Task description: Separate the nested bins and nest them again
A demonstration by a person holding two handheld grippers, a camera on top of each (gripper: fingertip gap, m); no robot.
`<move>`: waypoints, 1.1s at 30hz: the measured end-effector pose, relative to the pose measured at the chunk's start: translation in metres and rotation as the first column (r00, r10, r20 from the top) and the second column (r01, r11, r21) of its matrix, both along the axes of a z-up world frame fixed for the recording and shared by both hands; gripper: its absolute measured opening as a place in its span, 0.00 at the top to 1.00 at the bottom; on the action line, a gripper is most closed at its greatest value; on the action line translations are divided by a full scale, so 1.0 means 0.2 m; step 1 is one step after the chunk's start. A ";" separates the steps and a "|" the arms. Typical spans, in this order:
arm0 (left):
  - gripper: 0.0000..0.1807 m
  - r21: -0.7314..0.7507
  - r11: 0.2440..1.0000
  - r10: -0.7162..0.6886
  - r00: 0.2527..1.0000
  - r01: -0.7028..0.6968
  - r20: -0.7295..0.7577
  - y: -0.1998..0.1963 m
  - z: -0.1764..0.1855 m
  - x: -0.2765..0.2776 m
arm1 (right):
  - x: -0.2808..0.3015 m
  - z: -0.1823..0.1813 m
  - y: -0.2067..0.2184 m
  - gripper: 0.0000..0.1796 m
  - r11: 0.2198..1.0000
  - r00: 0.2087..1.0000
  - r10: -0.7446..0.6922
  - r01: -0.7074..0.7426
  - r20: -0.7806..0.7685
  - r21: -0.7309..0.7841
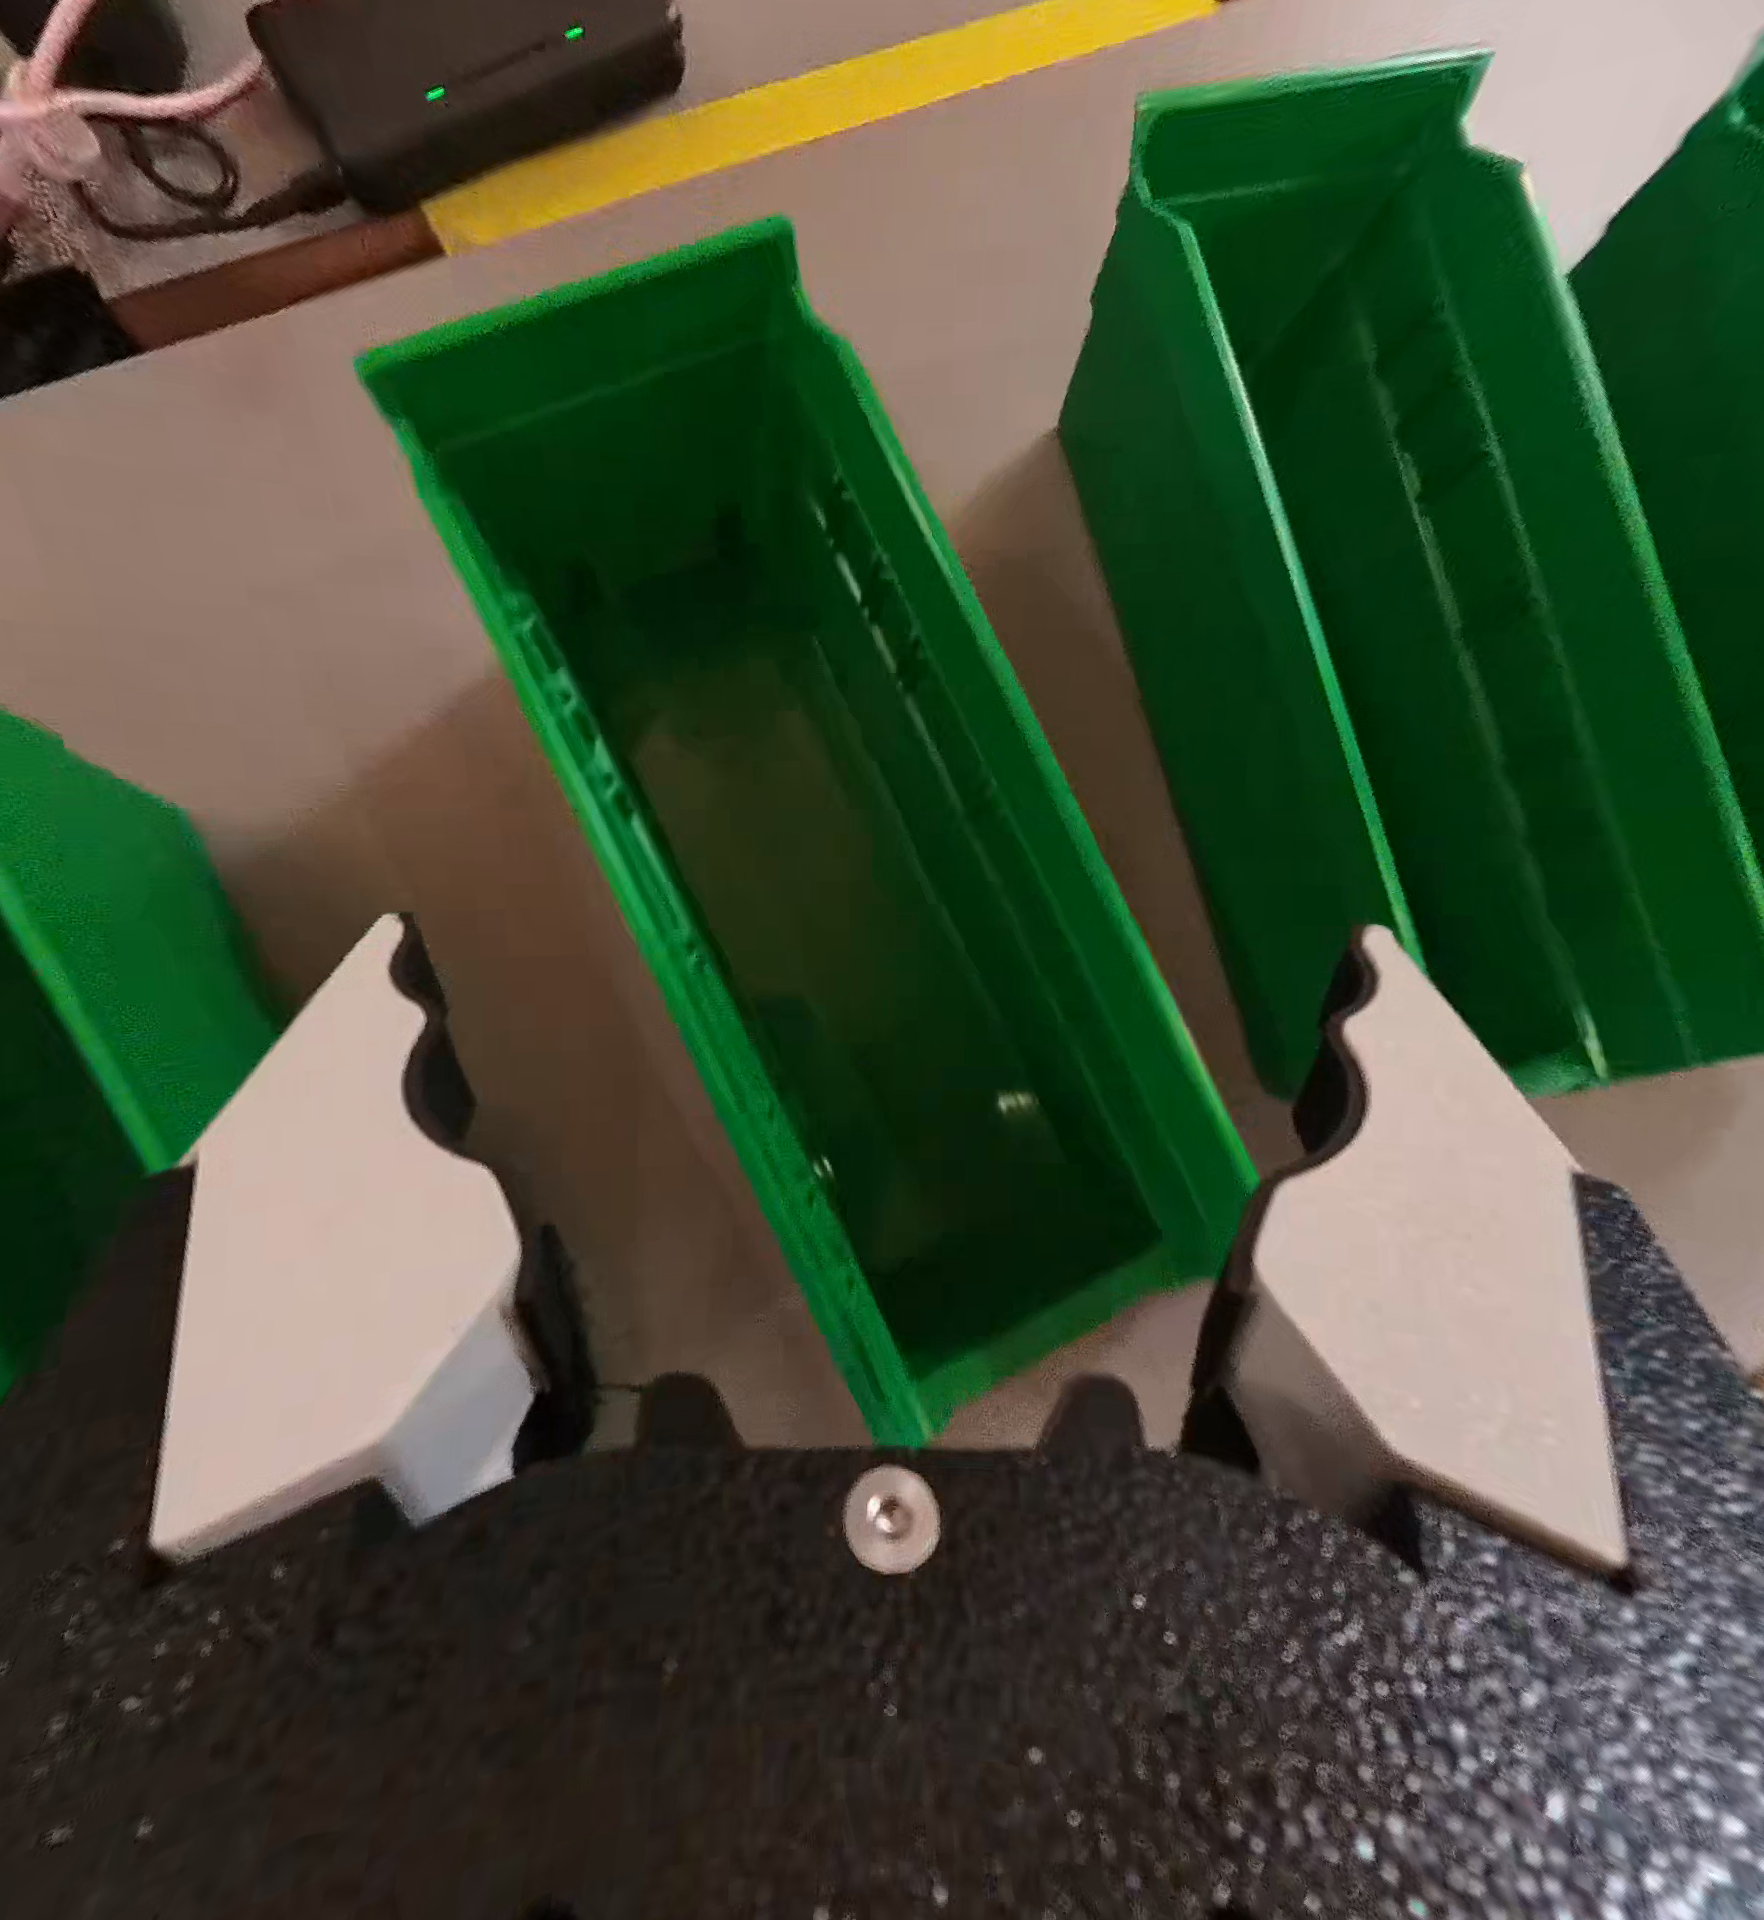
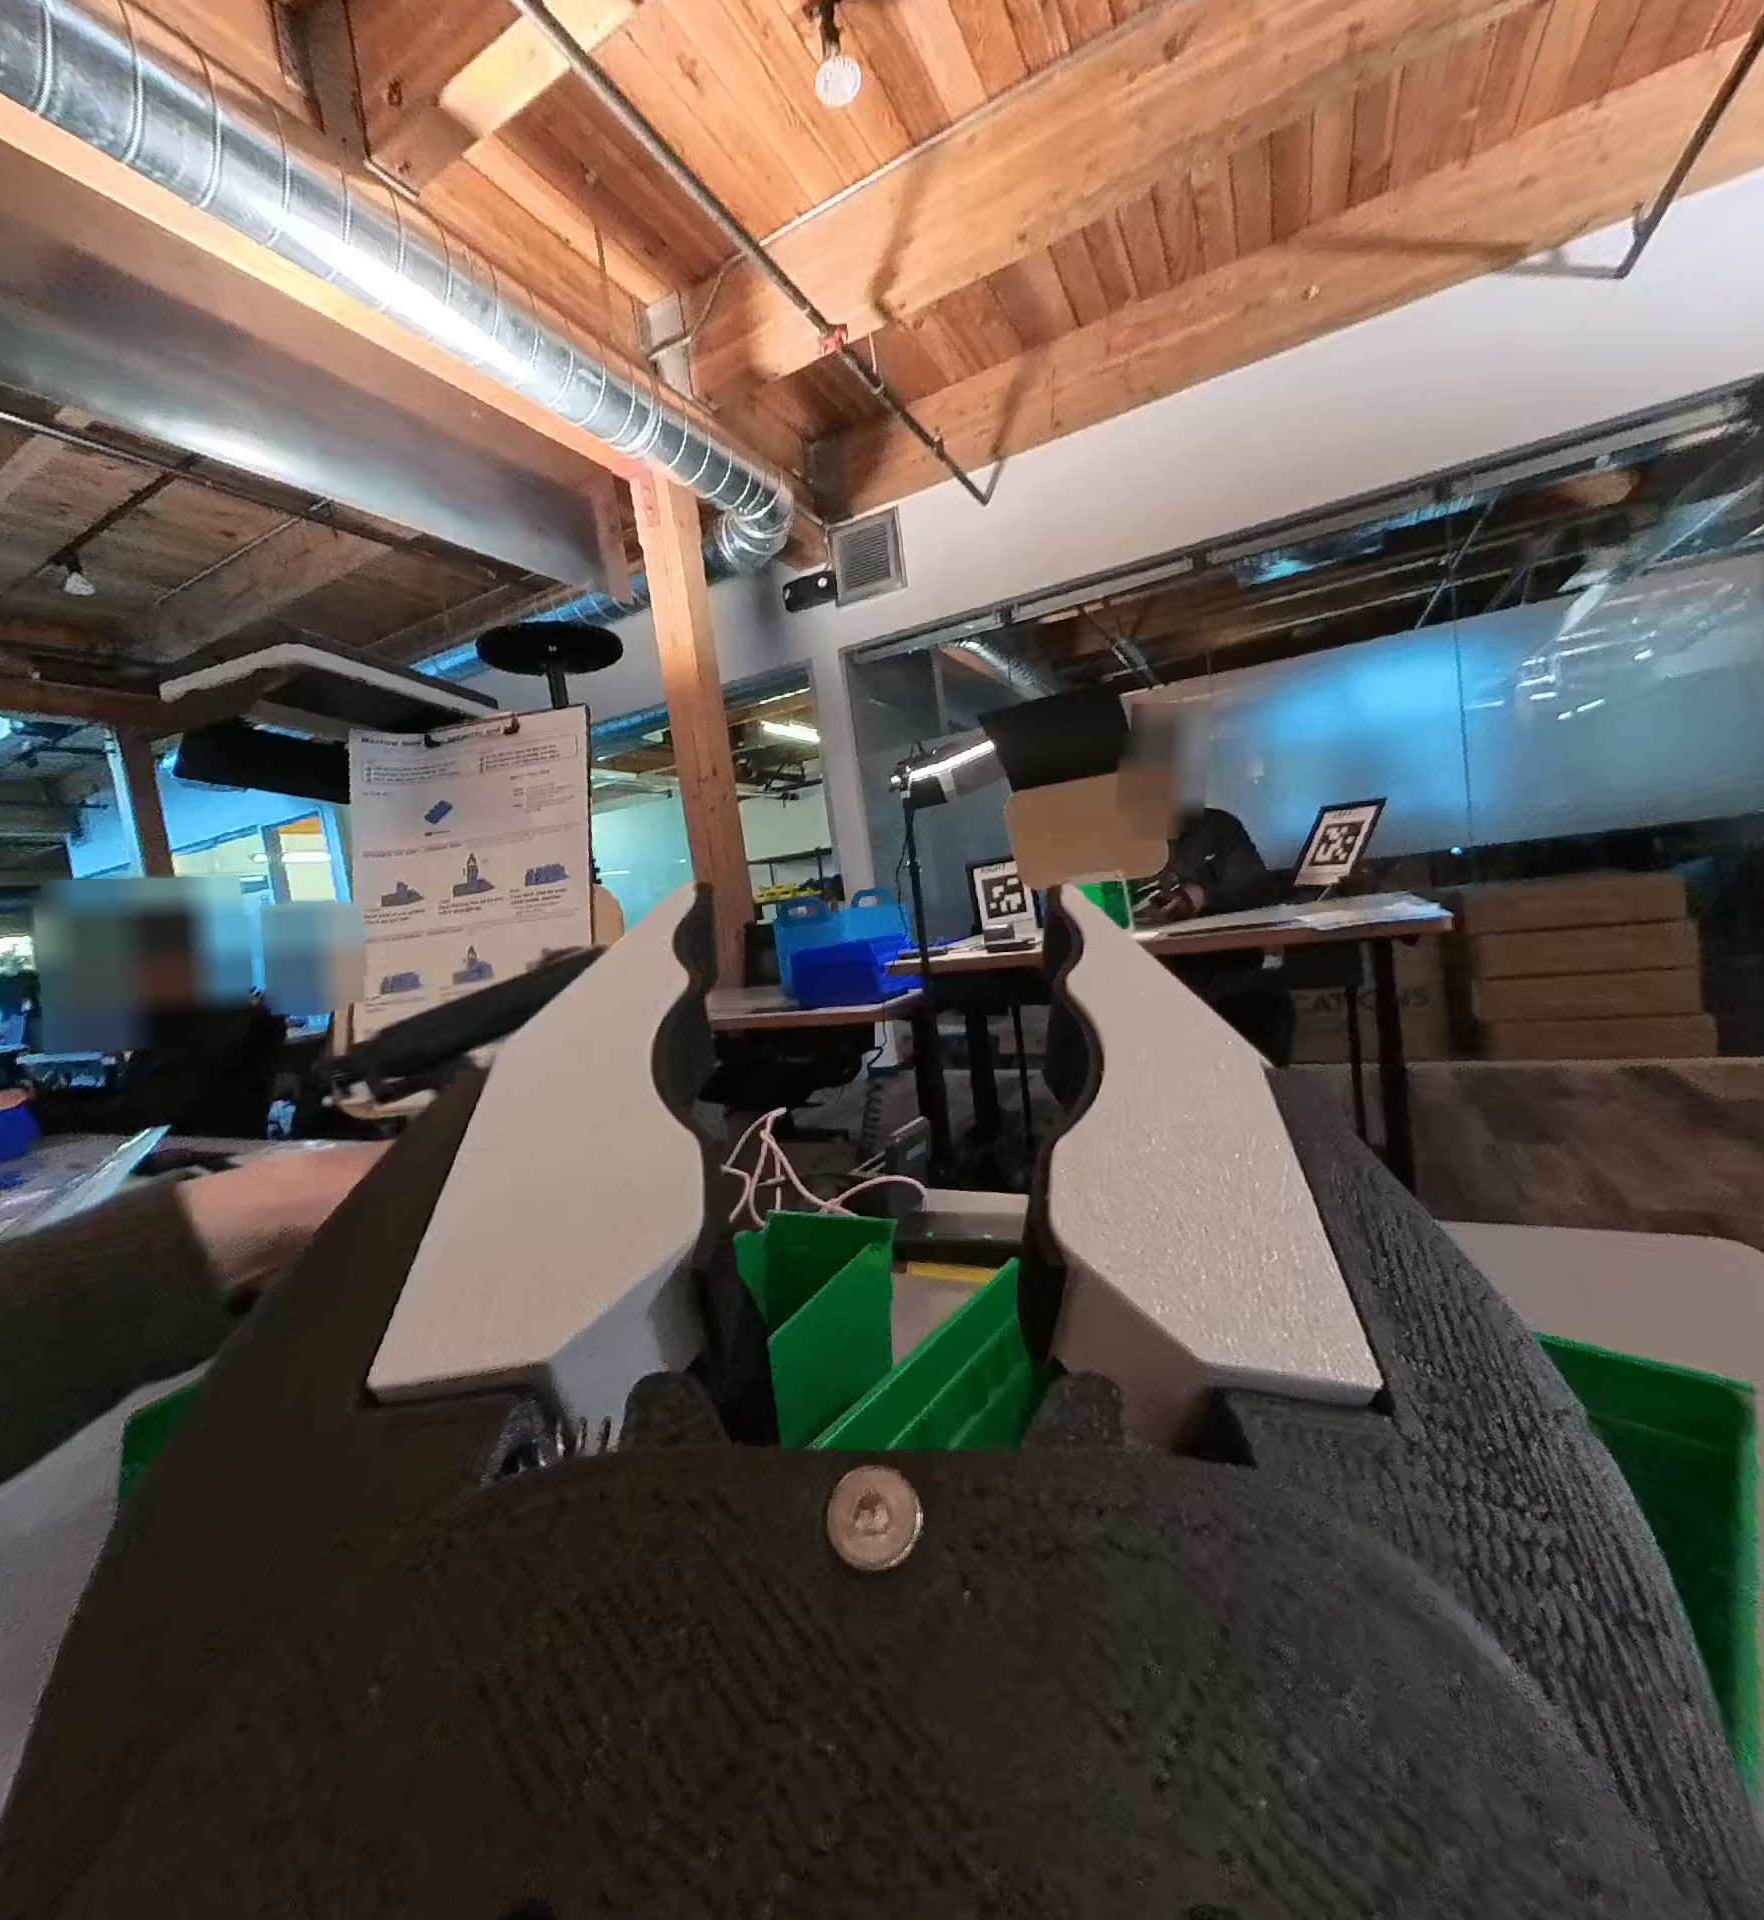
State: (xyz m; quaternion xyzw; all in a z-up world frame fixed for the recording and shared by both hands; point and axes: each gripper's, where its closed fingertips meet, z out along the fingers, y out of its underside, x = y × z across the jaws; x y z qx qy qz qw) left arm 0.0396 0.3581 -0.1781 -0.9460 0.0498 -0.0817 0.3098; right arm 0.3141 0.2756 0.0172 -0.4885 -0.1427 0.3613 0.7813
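Bins look split up, re-nesting comes next imo

Left hand-held gripper point(image 1: 883, 940) spread wide, empty, over middle green bin point(image 1: 805, 790) on counter point(image 1: 182, 540); right hand-held gripper point(image 2: 878, 904) also spread, empty. Next: pinch a rim, drop it into neighbour bin point(image 1: 1429, 582).

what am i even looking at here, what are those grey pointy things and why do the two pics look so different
The grey points are the fingers of two-finger tools a person holds, one per hand, each carrying a camera. The left hand-held gripper looks down at a beige table where green bins stand apart; the middle green bin lies between its open fingers, ungripped. The right hand-held gripper is tilted up towards the room, open and empty, with more green bins just below it.
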 end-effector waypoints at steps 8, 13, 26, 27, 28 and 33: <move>0.12 -0.287 0.955 0.026 0.987 -0.071 -0.159 0.12 -0.28 0.00 | -0.06 0.03 -0.04 0.65 0.999 1.000 0.025 -0.025 0.006 0.042; 0.12 -0.460 0.882 0.035 0.987 -0.105 -0.159 0.02 -0.42 0.00 | -0.10 0.02 -0.04 0.65 0.998 0.998 0.053 -0.054 0.014 0.035; 0.40 -0.306 0.951 -0.058 0.997 0.037 -0.060 0.06 -0.04 -0.06 | -0.01 -0.01 0.03 0.65 0.999 0.998 0.048 -0.048 -0.030 -0.004; 0.39 -0.294 0.955 -0.051 0.997 0.034 -0.052 0.05 0.03 -0.09 | 0.01 -0.01 0.03 0.65 0.999 0.998 0.047 -0.047 -0.036 -0.007; 0.39 -0.281 0.959 -0.038 0.998 0.023 -0.051 0.03 0.10 -0.13 | 0.02 -0.01 0.03 0.65 0.999 0.998 0.046 -0.047 -0.043 -0.010; 0.39 -0.253 0.962 0.075 0.989 -0.107 -0.130 -0.07 0.34 -0.44 | 0.07 0.00 0.03 0.65 0.998 0.995 0.054 -0.055 -0.085 -0.010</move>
